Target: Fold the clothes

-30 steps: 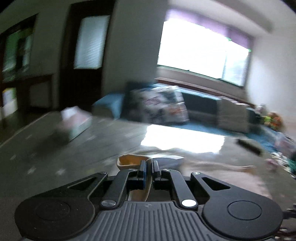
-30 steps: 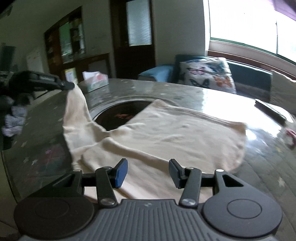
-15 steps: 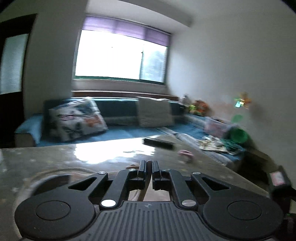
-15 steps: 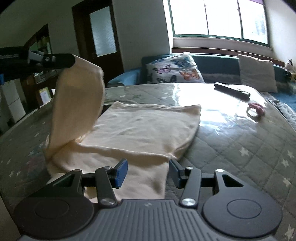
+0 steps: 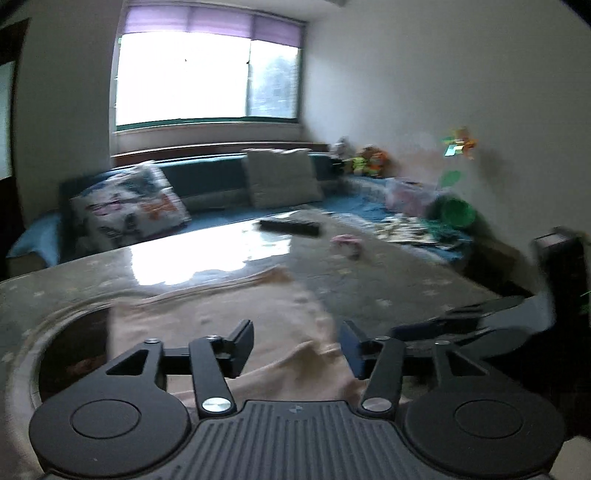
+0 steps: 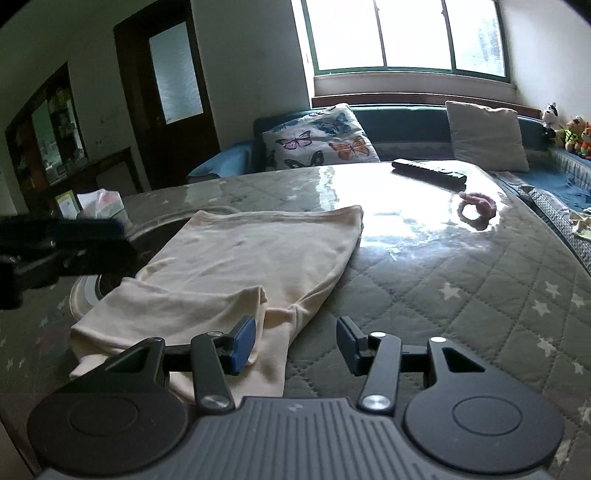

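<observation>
Both wrist views look low across the garment (image 6: pixel 255 266) toward the window (image 6: pixel 406 33).

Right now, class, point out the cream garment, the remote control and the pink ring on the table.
cream garment (image 6: pixel 258 258), right wrist view, middle of the flat cloth.
remote control (image 6: pixel 428 172), right wrist view, middle of its dark body.
pink ring (image 6: pixel 478 206), right wrist view, its far rim.

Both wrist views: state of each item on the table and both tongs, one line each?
Cream garment: flat on table, near part folded over, nothing gripping it.
Left tongs: jaws opening, garment below, not pinched.
Right tongs: open, empty, over garment's near edge.
Remote: lying flat.
Pink ring: lying on table.
Tissue box: tissue sticking out.
</observation>
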Demonstrator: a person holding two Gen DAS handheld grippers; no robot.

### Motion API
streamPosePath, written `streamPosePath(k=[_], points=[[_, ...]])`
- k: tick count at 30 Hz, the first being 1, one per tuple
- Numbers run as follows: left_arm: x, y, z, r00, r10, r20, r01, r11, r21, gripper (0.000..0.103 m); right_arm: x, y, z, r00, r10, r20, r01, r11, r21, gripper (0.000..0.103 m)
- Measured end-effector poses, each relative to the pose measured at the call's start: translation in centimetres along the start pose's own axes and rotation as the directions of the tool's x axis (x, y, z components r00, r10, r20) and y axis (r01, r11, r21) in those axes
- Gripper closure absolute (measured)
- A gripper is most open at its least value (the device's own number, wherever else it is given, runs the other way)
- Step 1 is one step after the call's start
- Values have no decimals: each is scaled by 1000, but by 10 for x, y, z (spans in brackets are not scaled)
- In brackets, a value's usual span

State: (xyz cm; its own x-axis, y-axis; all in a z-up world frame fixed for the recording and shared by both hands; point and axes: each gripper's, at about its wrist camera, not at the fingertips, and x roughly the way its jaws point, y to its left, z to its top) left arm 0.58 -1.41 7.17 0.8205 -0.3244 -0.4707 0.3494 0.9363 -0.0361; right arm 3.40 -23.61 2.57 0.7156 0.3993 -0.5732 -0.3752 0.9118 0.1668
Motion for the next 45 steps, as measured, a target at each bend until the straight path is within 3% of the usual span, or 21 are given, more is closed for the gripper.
streamPosePath(k=[3,7,12,15,17,19,25,31,35,45], points=[[3,27,-10,993,111,-35,-112,993,-40,37,1,1,3,1000,22,-2,-22,1000,7,57],[3,62,-30,965,240,-104,-249,964,-90,31,12,12,1,996,77,-43,-77,997,-2,66],[5,84,-55,941,291,-170,-312,943,-112,25,29,24,-3,989,106,-106,-108,994,-10,76],[5,89,-63,937,296,-187,-321,940,-119,22,32,27,-4,989,91,-118,-94,995,-19,81],[5,90,-65,936,296,-193,-321,940,-116,20,33,29,-5,989,82,-123,-85,996,-21,94],[5,92,-67,934,296,-198,-321,941,-108,20,29,30,-5,990,77,-114,-79,997,-14,96],[6,99,-63,929,307,-206,-328,942,-76,17,-2,36,4,996,64,-64,-66,997,-33,97],[8,104,-59,920,328,-213,-345,937,-51,17,7,33,-6,991,41,-127,-45,998,-32,90],[13,106,-53,916,343,-208,-356,934,-27,16,-1,27,5,996,58,-73,-59,998,-16,89],[39,106,-46,915,336,-222,-343,939,7,13,48,17,7,994,30,-100,-29,999,18,89]])
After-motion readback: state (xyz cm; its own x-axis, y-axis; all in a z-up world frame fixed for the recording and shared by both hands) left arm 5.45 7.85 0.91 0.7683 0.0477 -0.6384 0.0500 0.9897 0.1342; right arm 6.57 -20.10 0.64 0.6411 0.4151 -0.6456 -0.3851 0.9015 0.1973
